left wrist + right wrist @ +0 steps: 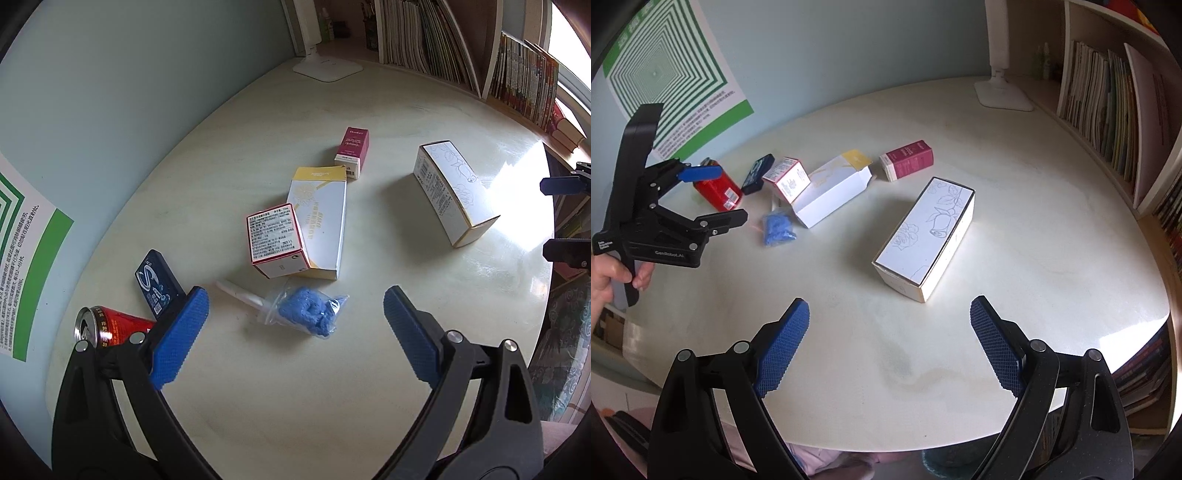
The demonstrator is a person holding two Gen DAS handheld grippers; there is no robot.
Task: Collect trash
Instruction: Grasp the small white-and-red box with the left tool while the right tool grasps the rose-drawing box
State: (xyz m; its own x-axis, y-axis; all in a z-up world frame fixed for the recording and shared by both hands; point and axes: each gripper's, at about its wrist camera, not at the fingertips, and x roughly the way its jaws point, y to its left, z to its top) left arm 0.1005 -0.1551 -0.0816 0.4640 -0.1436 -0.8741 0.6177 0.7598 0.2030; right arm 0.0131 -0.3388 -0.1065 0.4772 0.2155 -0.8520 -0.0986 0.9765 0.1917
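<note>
Fingers (pixel 184 332) of both grippers spread wide — holding nothing.

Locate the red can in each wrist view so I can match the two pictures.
Left wrist view: the red can lies on its side at lower left, partly hidden behind the left gripper.
Right wrist view: the red can is at upper left, just behind the left gripper.
Shared landmark: the dark blue pack lies right beside the can in both views.
</note>
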